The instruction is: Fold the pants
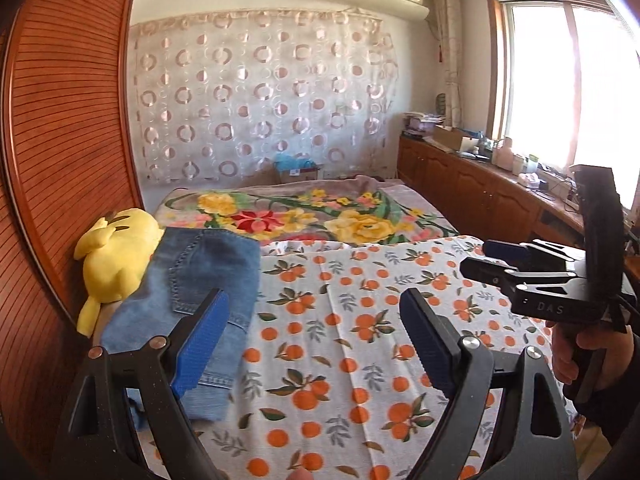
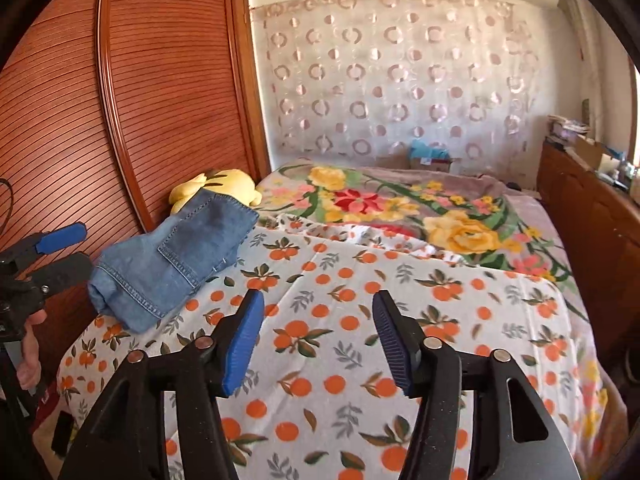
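Observation:
A pair of blue jeans (image 1: 200,280) (image 2: 180,256) lies folded into a thick bundle on the left side of the orange-print sheet (image 1: 360,340) (image 2: 352,280), its far end resting against a yellow plush toy (image 1: 116,256) (image 2: 224,184). My left gripper (image 1: 316,336) (image 2: 82,248) hovers just right of the bundle, open, with only sheet between its blue pads (image 1: 200,344). My right gripper (image 2: 320,340) (image 1: 476,258) is further right over bare sheet, also open and holding nothing. Neither gripper touches the jeans.
A slatted wooden wardrobe (image 1: 60,120) (image 2: 140,120) stands close behind the jeans on the left. A floral blanket (image 1: 320,212) (image 2: 400,208) covers the far half of the bed. A wooden cabinet (image 1: 480,188) (image 2: 592,220) with clutter runs along the right. A hand (image 1: 568,352) holds the right gripper's handle.

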Tool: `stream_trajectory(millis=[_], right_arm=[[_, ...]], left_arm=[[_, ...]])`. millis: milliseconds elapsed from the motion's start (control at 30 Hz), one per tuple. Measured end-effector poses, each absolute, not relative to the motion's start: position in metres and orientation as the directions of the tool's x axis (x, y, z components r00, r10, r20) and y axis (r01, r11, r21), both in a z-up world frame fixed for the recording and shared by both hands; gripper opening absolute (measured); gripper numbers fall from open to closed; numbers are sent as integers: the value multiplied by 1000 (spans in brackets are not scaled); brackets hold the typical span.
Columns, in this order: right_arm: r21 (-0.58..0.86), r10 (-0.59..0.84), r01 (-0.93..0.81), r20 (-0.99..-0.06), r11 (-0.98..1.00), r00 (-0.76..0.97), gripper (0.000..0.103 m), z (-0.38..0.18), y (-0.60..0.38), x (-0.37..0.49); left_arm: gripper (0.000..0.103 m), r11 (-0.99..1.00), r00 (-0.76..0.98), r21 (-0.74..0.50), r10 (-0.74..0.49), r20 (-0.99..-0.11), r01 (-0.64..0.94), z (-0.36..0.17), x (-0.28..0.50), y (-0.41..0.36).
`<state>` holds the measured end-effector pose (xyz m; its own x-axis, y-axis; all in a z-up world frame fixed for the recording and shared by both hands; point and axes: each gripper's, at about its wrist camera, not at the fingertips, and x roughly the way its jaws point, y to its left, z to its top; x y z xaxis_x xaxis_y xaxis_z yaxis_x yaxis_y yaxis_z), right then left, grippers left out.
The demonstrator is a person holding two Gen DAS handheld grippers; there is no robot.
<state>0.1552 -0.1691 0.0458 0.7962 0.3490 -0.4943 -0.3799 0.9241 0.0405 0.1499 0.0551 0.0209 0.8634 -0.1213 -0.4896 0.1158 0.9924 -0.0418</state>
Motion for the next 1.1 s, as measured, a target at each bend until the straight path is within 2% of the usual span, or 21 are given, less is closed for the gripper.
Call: stream_trajectory(millis=[200,300,500,833,1100], right_arm=[[8,271,-300,-453,954,849,79,58,-182,105],[11,245,-268,-438,963,865,82,62,-187,88],[17,199,-211,-406,977,892,83,70,-189,55],[26,165,-166,-340,986,926,83,76,-189,10],[32,157,-155,-327,987,932,83,65,-186,-8]], left_arm=[[87,989,862,-37,-144,-486,144,25,144,32],[87,989,873,-20,-139,-468,147,31,135,23],[87,994,886,6,-93,-453,107,38,117,12],[87,994,900,-3,-97,-425,106,49,78,3],[87,995,902,1,-93,-422,103,51,54,-2]])
